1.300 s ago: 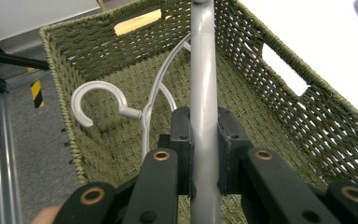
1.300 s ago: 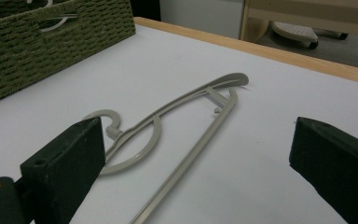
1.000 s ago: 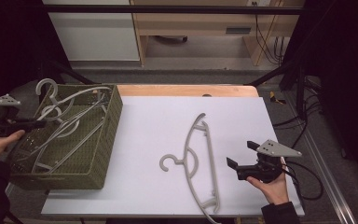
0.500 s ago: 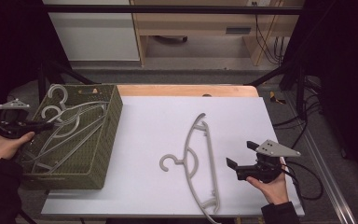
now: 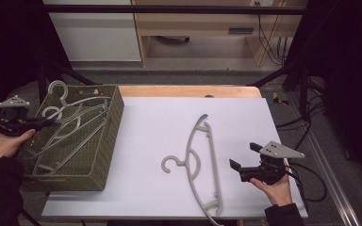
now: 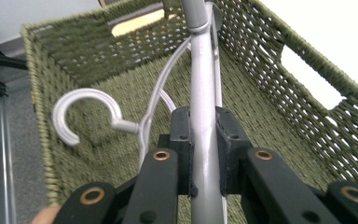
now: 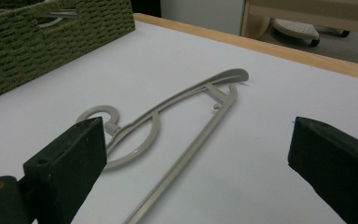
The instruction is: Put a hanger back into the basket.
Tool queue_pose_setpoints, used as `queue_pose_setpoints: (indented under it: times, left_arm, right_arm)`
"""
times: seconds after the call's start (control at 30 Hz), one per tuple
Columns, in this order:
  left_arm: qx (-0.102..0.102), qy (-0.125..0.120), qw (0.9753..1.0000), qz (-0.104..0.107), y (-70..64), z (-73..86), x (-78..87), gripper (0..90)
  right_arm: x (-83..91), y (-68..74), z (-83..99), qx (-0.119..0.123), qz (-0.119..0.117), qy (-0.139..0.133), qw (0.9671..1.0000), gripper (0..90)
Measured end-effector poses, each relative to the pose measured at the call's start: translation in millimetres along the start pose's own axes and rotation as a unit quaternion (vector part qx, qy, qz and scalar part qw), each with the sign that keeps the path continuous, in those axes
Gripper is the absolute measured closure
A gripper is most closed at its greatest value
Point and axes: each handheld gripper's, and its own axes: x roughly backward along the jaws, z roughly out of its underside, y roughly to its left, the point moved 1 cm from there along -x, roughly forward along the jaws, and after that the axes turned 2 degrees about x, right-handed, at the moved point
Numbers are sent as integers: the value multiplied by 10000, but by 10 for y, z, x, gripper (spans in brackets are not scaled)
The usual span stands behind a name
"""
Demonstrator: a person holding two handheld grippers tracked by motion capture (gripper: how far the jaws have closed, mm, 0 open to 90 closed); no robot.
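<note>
Left gripper [image 5: 40, 123]: my jaws are clamped tight on the bar of a grey hanger [image 6: 200, 93], pads pressed on both sides of it, right over the basket.
Held hanger: it runs straight ahead from my jaws and climbs toward the far wall of the woven green basket [image 5: 108, 141].
Around my left jaws: a second hanger's pale hook [image 6: 86, 112] curls just to the left of my pads, lying on the basket floor, with thin wire arms crossing under the bar I hold.
In the way on the left: basket walls rise on three sides of my jaws, with a handle slot [image 6: 310, 77] to the right and another ahead; in the high view the hangers in the basket overlap and I cannot tell which are tangled.
Right gripper [image 5: 250, 162]: my jaws stand wide apart, holding nothing, low over the white table [image 5: 160, 127].
Loose hanger [image 5: 200, 162]: it lies flat on the table just ahead of my right jaws, hook [image 7: 100, 119] beside the left jaw, long bar running between the two.
In the way on the right: bare table all around that hanger; the basket sits well off ahead and to the left.
</note>
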Motion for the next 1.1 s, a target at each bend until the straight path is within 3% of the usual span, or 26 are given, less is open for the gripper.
queue_pose_setpoints:
  times: [0.13,0.2,0.4,0.43,0.47,0.57,0.6,0.67,0.7,0.8,0.87,0.9,0.97,1.1]
  left_arm:
    - [34,-94,9999,17,31,34,-53,796]
    - [150,-26,9999,60,54,116,-150,796]
    - [420,42,9989,187,112,271,-208,793]
    - [467,148,9986,199,118,303,-233,789]
    - [506,375,9980,50,125,370,-292,776]
    - [579,454,9973,-67,135,432,-322,736]
    - [671,358,9971,-76,149,471,-300,680]
    - [682,334,9971,-100,147,482,-281,668]
    - [643,273,9974,-166,132,486,-230,599]
    - [682,155,9974,-159,102,483,-179,552]
    - [693,16,9975,-133,57,475,-131,468]
    - [721,-82,9973,-74,28,466,-107,468]
    - [641,-224,9976,-117,-42,441,-63,378]
    - [557,-502,9971,-131,-177,383,40,323]
  right_arm:
    - [11,-13,6,-13,-6,-12,10000,48]
    - [18,-13,3,-46,0,-32,10000,49]
    - [15,-13,1,-31,-7,-34,10000,48]
    - [11,-10,1,-30,-8,-26,10000,48]
    - [9,-8,1,-32,-10,-27,10000,48]
    - [14,-5,-3,-31,-8,-31,10000,49]
    - [18,-3,-9,-30,-9,-57,10000,48]
    - [23,-6,-12,-22,0,-53,10000,49]
    - [22,-5,-19,-29,8,-50,10000,49]
    - [12,2,-25,-16,3,-28,10000,49]
    - [-9,23,-43,4,9,-2,10000,49]
    - [-9,23,-43,4,9,-2,10000,49]
    - [-18,33,-61,46,22,13,10000,49]
    - [-39,48,-94,21,-2,4,10000,46]
